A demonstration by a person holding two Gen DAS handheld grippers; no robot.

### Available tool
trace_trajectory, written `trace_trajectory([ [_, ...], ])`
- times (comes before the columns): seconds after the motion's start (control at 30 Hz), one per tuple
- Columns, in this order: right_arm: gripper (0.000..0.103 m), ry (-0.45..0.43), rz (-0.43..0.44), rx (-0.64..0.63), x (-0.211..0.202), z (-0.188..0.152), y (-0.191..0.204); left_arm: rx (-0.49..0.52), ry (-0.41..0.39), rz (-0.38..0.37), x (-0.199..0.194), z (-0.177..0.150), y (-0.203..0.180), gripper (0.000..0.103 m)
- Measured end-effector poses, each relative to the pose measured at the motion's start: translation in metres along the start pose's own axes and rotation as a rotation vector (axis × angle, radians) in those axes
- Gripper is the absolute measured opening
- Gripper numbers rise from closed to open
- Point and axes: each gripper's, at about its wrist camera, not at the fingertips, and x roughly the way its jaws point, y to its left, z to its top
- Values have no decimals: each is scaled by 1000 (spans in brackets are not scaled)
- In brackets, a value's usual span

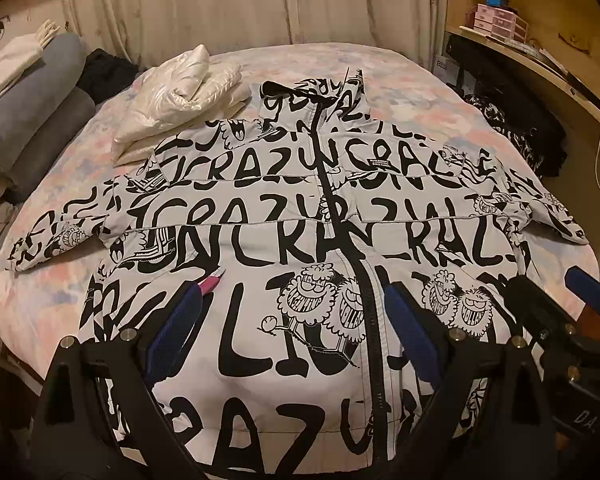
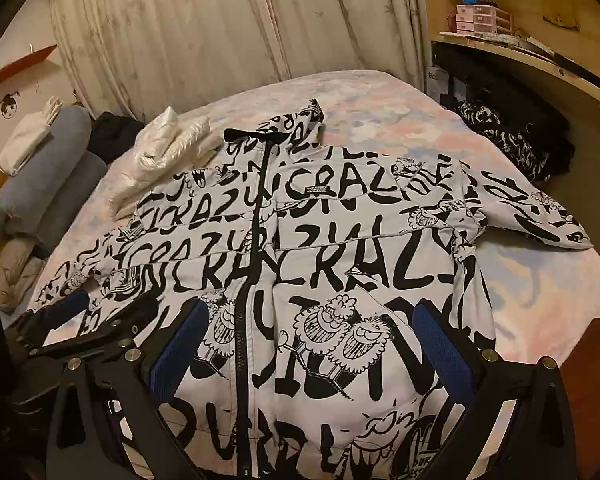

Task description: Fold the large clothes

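A large white jacket (image 1: 260, 216) with black graffiti lettering and a black front zipper lies flat, front up, on the bed, sleeves spread left and right. It also shows in the right wrist view (image 2: 340, 248). My left gripper (image 1: 296, 320) is open and empty above the jacket's lower front, its blue pads (image 1: 180, 320) wide apart. My right gripper (image 2: 312, 344) is open and empty above the lower front too, just right of the zipper. The right gripper shows at the right edge of the left wrist view (image 1: 556, 300).
A folded cream puffer garment (image 1: 180, 100) lies on the bed (image 1: 420, 92) by the jacket's left shoulder. Grey pillows (image 1: 40, 100) are at the left, a curtain behind, a wooden desk (image 1: 540, 60) and dark clothes (image 1: 512, 136) at the right.
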Motion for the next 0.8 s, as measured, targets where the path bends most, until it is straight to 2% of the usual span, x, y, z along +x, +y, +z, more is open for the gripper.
trace_trajectory([
  [0.3,103,-22,-2,-4,-5,-2,4,1,3,1,-1,4,-1,92],
  [0.8,101,24,41,28,10,-5,-2,-6,26,-16,-1,5,-1,92],
])
